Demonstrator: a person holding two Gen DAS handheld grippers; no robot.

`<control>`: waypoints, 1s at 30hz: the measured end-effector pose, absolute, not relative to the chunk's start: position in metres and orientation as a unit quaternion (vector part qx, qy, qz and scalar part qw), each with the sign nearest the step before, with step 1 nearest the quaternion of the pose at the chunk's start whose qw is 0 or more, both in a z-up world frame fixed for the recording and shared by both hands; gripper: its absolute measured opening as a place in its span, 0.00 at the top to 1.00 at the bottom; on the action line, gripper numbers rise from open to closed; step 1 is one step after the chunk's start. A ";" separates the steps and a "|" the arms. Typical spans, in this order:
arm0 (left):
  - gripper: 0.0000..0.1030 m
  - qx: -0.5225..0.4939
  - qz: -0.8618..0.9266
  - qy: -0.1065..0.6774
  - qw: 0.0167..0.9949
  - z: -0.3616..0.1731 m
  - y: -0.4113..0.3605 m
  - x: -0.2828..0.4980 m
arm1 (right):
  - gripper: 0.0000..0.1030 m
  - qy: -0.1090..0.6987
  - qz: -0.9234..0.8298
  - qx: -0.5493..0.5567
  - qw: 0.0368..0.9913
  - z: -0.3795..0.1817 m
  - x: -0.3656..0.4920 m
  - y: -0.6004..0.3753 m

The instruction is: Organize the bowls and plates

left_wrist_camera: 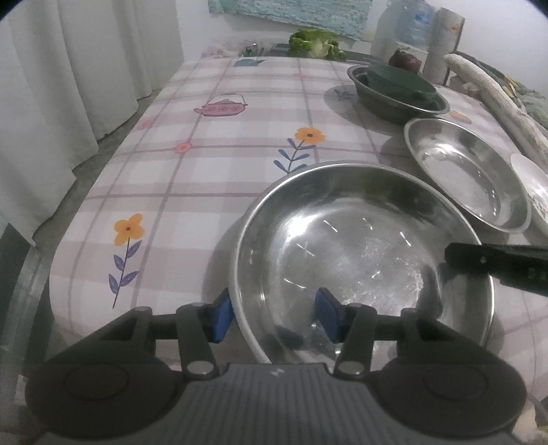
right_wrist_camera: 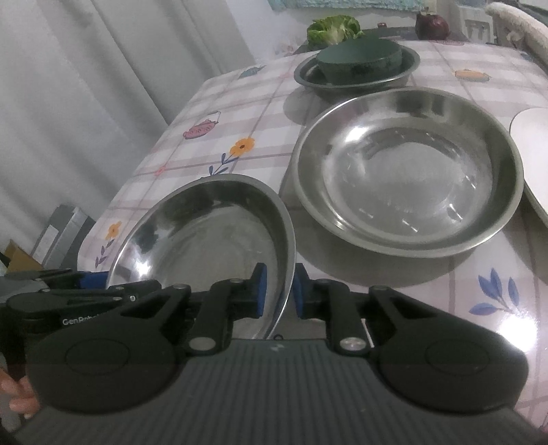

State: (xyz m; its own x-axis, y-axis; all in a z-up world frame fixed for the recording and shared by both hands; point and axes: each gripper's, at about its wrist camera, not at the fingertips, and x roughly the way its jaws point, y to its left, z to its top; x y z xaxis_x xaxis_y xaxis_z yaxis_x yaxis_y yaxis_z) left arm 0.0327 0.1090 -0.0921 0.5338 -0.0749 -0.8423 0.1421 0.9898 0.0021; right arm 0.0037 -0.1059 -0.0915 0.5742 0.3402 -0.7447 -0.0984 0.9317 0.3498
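Observation:
A wide steel bowl (left_wrist_camera: 342, 246) lies on the checked tablecloth at the near end, its right side lifted. My left gripper (left_wrist_camera: 274, 315) straddles its near left rim. The blue pads stand apart, one outside the wall and one inside, and they do not press it. My right gripper (right_wrist_camera: 280, 292) is shut on the same bowl (right_wrist_camera: 205, 232) at its right rim; one of its black fingers (left_wrist_camera: 479, 262) shows over that rim. Beyond it sits a second steel bowl (right_wrist_camera: 407, 171). A third steel bowl (right_wrist_camera: 356, 82) holds a dark green upturned bowl (right_wrist_camera: 359, 56).
A white plate (right_wrist_camera: 534, 154) lies at the right edge. A lettuce (right_wrist_camera: 334, 29) and a dark red round vegetable (right_wrist_camera: 432, 24) sit at the table's far end. White curtains (left_wrist_camera: 68, 85) hang along the left edge of the table (left_wrist_camera: 205, 154).

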 end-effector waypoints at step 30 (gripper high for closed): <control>0.50 0.056 -0.062 0.476 0.875 -0.091 0.095 0.017 | 0.86 0.438 0.106 0.102 0.887 -0.093 -0.005 -0.105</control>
